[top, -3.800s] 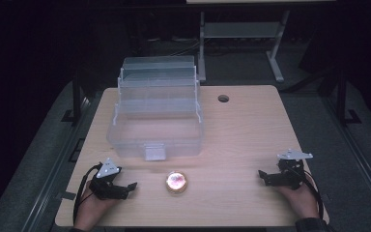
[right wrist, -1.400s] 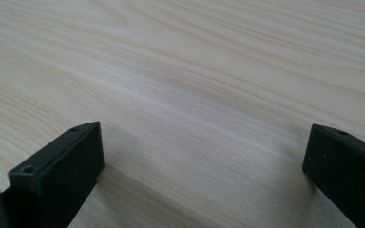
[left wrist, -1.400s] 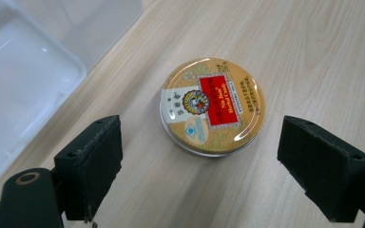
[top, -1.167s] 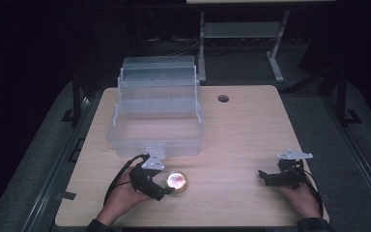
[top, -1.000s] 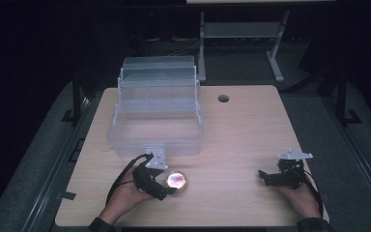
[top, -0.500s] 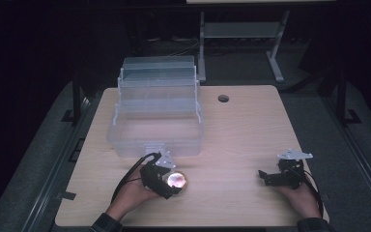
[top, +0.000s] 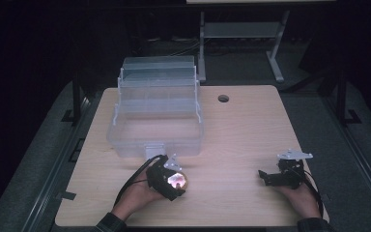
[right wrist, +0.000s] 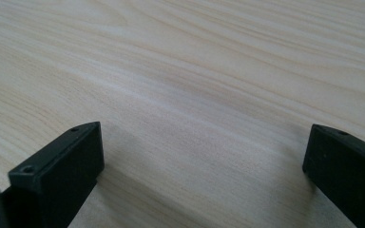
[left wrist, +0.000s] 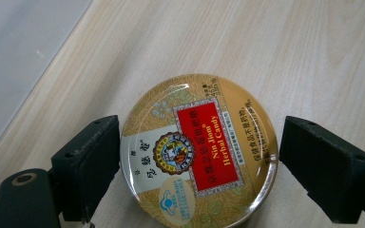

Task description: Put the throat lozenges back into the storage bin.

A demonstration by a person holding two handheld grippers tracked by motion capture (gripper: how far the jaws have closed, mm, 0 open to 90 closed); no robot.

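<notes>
Candy tin [left wrist: 197, 154]: round, flat, gold metal with a glossy domed lid and a red label reading "Nin Jiom Herbal Candy"; it lies lid-up on the table, just in front of the clear box's latch.
Left tongs [left wrist: 199, 161]: spread apart and straddling the tin, one jaw touching or all but touching its rim on one side, the other jaw a little clear of the rim on the opposite side; not yet clamped.
Left tongs, high view [top: 173, 178]: low over the tin, held in the person's left hand [top: 137, 195].
Handling, judged: light and stiff, so it should not crush; the smooth metal rim and slick lid look slippery, and the low side wall gives the pads little to bite on.
Where to grip, judged: across the widest part, jaws low on the side wall and level with the table, so the tin cannot squirt out or tip.
Right tongs [right wrist: 202, 175]: spread wide with nothing between the jaws, bare wood beneath.
Right tongs, high view [top: 270, 177]: well to the right of the tin, resting near the table's front edge in the right hand [top: 299, 195].
Clear box [top: 157, 113]: transparent plastic, tiered trays folded open, standing just behind the tin.
Table [top: 251, 130]: pale wood, with a round cable hole [top: 223, 98] beyond the box's right side.
</notes>
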